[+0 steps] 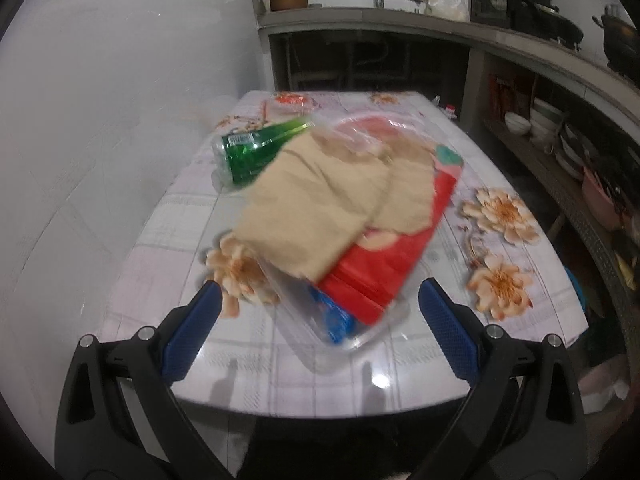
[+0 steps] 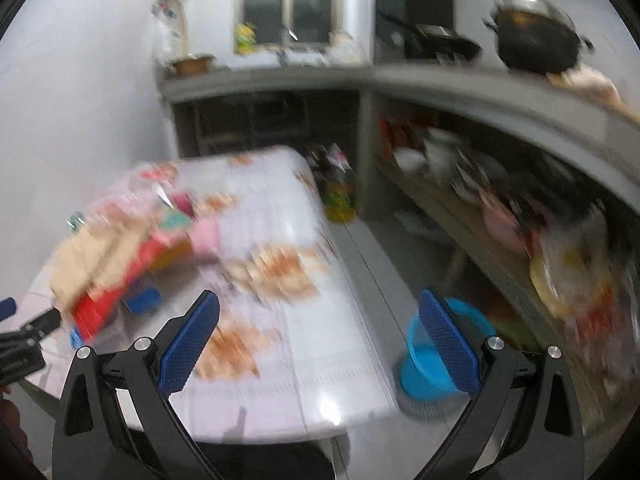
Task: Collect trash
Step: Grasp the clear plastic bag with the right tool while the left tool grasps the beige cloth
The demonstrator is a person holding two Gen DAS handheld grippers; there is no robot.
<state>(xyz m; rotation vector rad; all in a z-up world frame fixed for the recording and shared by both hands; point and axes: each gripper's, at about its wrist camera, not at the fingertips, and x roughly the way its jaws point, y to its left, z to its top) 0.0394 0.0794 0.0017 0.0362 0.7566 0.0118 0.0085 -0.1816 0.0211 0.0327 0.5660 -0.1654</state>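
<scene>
A pile of trash lies on the flowered table [image 1: 472, 184]: a clear plastic tray [image 1: 352, 336] with a red wrapper [image 1: 384, 264], tan paper [image 1: 320, 200] on top, and a green bottle [image 1: 256, 148] behind it. My left gripper [image 1: 320, 304] is open, its blue fingers either side of the tray's near corner, not touching it. My right gripper [image 2: 320, 312] is open and empty above the table's right edge; the pile [image 2: 116, 264] shows blurred at its left. A blue bin [image 2: 432, 364] stands on the floor right of the table.
A white wall runs along the table's left side. Kitchen counters [image 1: 520, 44] with pots, bowls and shelves line the back and right. Another clear package [image 1: 288, 104] lies at the table's far end. The left gripper's tip [image 2: 24, 328] shows in the right wrist view.
</scene>
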